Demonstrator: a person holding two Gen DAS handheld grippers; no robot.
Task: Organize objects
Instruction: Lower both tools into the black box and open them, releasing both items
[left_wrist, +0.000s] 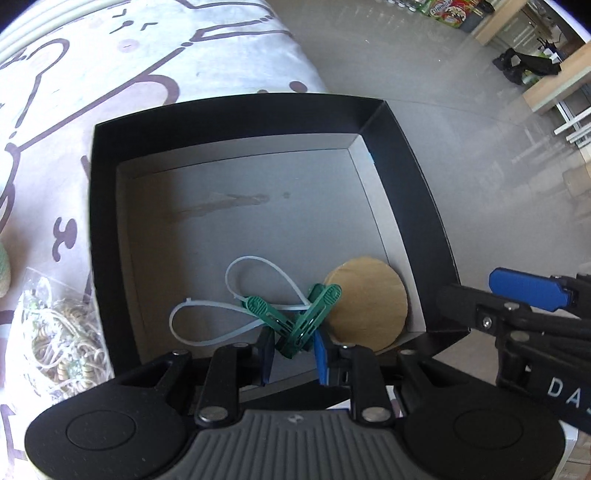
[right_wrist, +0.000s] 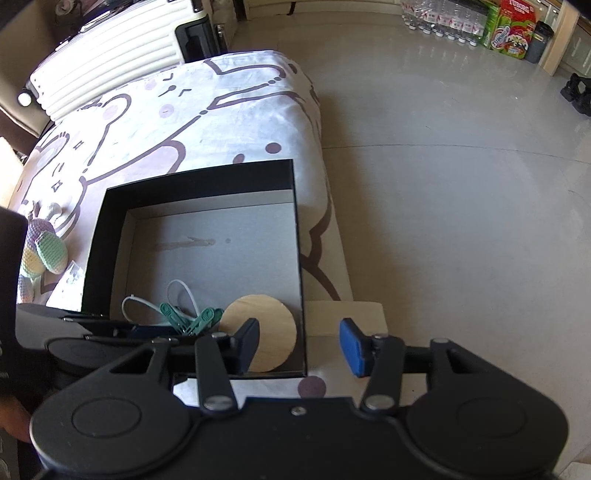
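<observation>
A black box (left_wrist: 236, 107) with a grey floor sits on a patterned bedsheet; it also shows in the right wrist view (right_wrist: 199, 177). Inside lie a white zip tie (left_wrist: 240, 269), a round wooden disc (left_wrist: 369, 306) and green clothespins (left_wrist: 299, 317). My left gripper (left_wrist: 293, 350) is inside the box's near edge, its blue pads on either side of the green clothespins (right_wrist: 192, 321). My right gripper (right_wrist: 301, 345) is open and empty over the box's near right corner, above the disc (right_wrist: 269, 332); its blue pad (left_wrist: 528, 290) shows in the left wrist view.
A clear bag of rubber bands (left_wrist: 55, 339) lies on the sheet left of the box. A crocheted toy (right_wrist: 40, 251) lies further left. A cream suitcase (right_wrist: 110, 51) stands behind the bed. Grey floor (right_wrist: 461, 184) lies to the right, with bottles and cartons (right_wrist: 509, 29) at the far wall.
</observation>
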